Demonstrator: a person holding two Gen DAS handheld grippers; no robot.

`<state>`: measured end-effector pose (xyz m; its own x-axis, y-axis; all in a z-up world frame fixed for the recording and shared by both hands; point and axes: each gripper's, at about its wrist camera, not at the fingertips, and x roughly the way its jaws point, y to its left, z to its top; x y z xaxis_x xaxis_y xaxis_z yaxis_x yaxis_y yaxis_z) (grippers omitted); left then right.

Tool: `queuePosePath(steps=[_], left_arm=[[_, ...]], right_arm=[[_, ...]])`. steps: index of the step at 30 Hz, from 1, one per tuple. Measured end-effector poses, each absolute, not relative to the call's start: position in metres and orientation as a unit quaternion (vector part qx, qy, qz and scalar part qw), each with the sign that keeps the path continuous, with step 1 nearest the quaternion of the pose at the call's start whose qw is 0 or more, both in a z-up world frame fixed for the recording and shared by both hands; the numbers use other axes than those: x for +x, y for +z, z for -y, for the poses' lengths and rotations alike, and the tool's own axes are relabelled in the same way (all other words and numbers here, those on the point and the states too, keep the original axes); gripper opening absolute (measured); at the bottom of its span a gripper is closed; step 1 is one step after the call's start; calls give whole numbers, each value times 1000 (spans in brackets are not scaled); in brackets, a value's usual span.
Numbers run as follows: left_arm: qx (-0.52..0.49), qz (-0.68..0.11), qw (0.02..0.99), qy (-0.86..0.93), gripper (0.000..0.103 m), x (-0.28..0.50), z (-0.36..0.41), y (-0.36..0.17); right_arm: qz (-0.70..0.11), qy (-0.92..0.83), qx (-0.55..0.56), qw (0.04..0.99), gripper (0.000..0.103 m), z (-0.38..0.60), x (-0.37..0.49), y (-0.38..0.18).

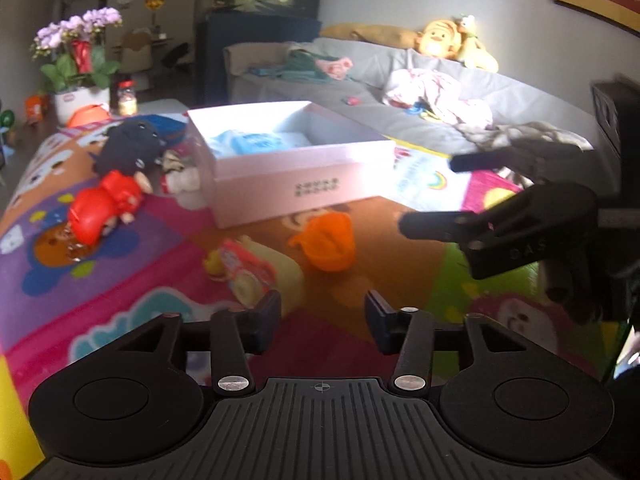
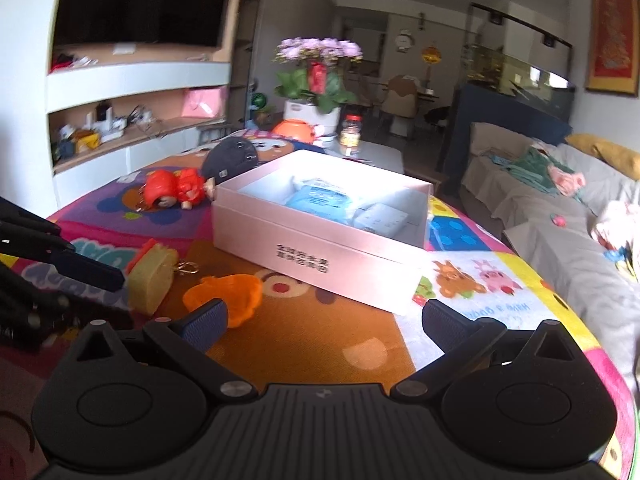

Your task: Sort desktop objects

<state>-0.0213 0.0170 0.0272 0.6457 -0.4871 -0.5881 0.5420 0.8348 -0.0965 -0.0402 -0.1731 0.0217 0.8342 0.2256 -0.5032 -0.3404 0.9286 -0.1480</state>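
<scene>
A pink open box stands mid-table with blue packets inside. An orange toy lies in front of it. A yellow roll-shaped toy lies to its left. A red doll and a black plush lie further left. My left gripper is open and empty, just in front of the roll toy. My right gripper is open and empty, close to the orange toy; it also shows in the left wrist view.
The table has a colourful cartoon cloth. A flower pot, a jar and an orange round object stand at the far end. A grey sofa with plush toys and clothes lies beyond the table's right side.
</scene>
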Motion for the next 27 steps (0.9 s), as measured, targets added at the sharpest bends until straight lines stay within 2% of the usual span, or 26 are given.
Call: queuePosePath(steps=[5,8,11,18,26,27], left_arm=[[36,-293,921,-255,81,-17,-15,26],[23,-275,932,-234,91,-10,-19,32],[21,-270,927,-261,95,-2,-12,34],[51,-269,900,-338,97,1,21,26],[78,-289,892,-339,100,-20,17,18],[75,-294,893,-332,100,-20,13,17]], right_arm=[[-248,186,-139,940,103,158,-37,29],[-242,185,-141,942,103,155,-38,32],[-249,175,-124,945,103,163,-35,33],[-256,121,-50,958,103,202,-25,43],[-275,197,-87,937,103,166,-19,29],[-279,207,-87,934,97,159,-16,27]])
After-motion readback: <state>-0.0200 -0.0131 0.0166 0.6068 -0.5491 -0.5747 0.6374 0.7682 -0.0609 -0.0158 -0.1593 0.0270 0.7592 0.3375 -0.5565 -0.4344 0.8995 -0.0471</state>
